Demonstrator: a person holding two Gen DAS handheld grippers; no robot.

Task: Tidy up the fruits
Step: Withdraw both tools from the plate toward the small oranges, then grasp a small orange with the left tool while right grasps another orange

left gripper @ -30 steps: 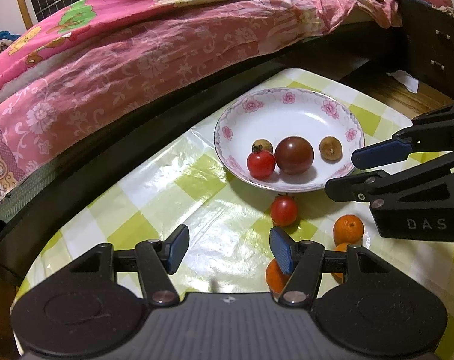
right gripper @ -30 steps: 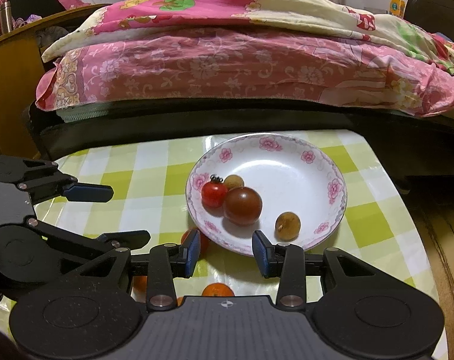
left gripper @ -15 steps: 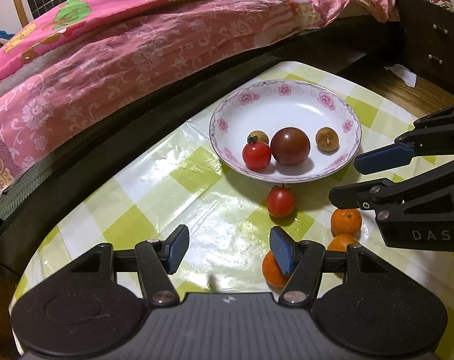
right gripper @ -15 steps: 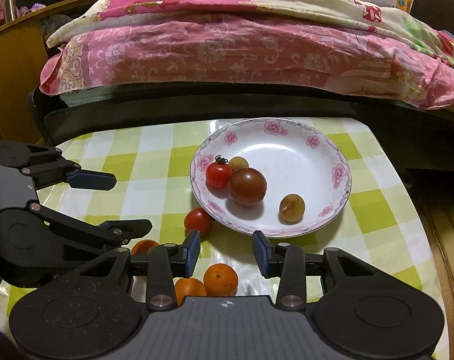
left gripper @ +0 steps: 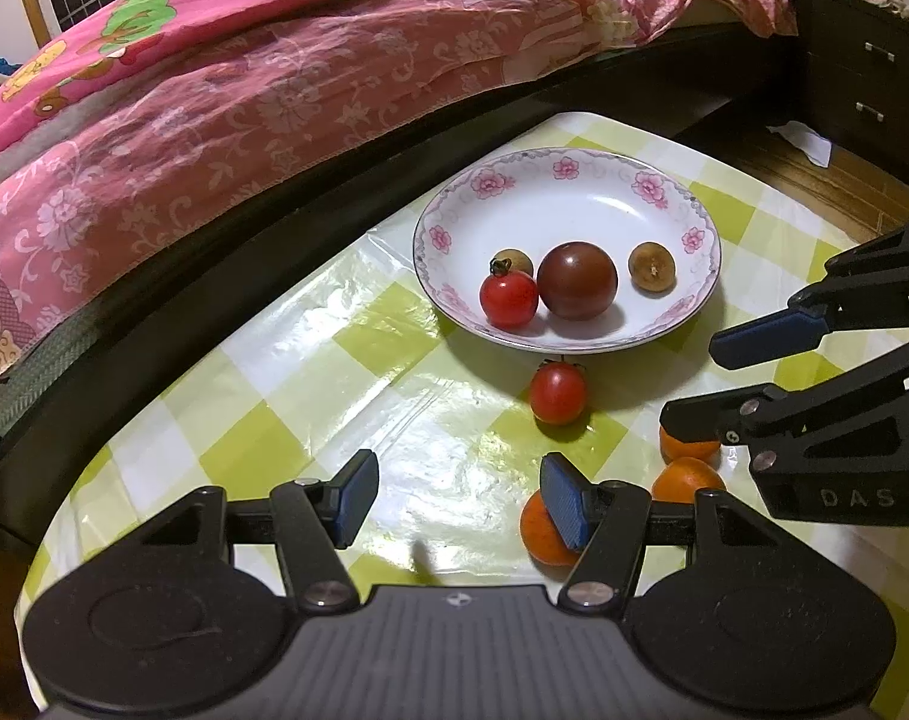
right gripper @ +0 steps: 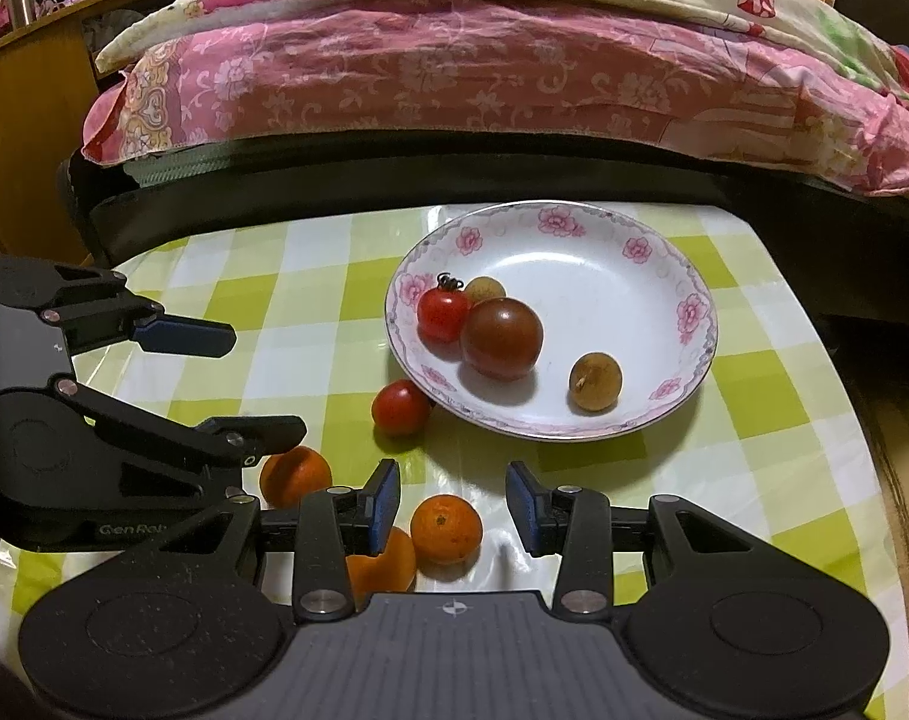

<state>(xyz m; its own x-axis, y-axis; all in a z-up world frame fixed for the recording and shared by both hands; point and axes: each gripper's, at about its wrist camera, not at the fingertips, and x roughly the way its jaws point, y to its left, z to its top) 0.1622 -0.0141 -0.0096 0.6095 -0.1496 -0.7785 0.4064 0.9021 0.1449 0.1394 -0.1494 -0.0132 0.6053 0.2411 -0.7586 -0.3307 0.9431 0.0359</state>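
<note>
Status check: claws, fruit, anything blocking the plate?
Left claw open, empty. Right claw open, empty, above oranges. Plate holds four fruits; red tomato and three oranges on table outside it. Nothing blocking.

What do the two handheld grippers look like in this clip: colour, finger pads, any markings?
Both are matte black linkage grippers with silver rivets and blue ribbed pads on the fingers. The left gripper has a ridged black body with two round discs; seen from the right wrist, its side reads "GenRob", cut off. The right gripper looks identical; the left wrist view shows "DAS" on its side. No cables or sleeves show.
</note>
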